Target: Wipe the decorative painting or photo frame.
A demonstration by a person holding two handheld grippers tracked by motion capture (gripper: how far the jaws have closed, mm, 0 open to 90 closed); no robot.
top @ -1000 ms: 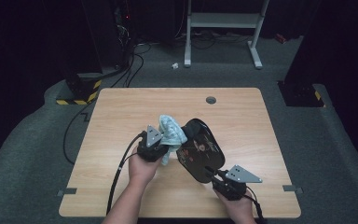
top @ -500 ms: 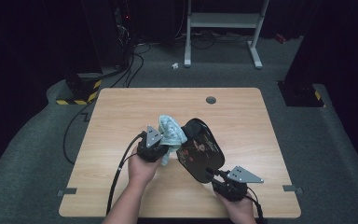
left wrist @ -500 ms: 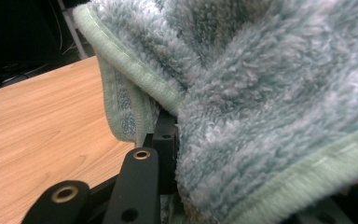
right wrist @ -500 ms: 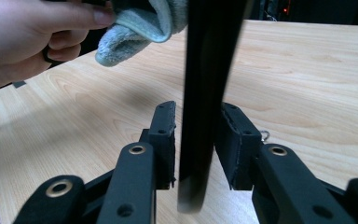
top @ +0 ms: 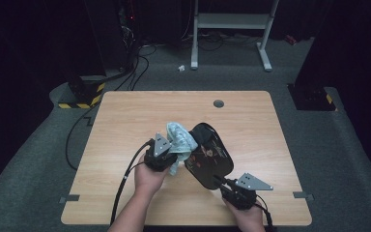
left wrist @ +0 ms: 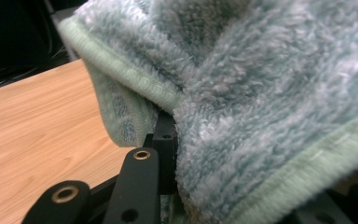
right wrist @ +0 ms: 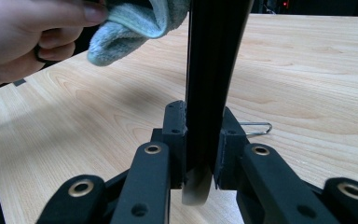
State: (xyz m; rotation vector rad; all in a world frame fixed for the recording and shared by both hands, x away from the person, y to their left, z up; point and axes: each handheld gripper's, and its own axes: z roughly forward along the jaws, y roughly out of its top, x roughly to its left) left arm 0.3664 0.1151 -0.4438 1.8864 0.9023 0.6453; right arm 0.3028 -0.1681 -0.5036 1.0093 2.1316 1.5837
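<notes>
While I wiped, my left gripper pinched the fluffy mint-green towel.
My right gripper clamped the glossy black oval tray edge-on above the woodgrain table.

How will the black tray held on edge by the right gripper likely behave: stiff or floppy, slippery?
The tray probably stays stiff: it stands on edge from the right gripper pinching one rim, with no visible sag. Its glossy face suggests it may slip or pivot between the fingers when the cloth in the left gripper presses sideways. It looks thin, so likely light.
</notes>
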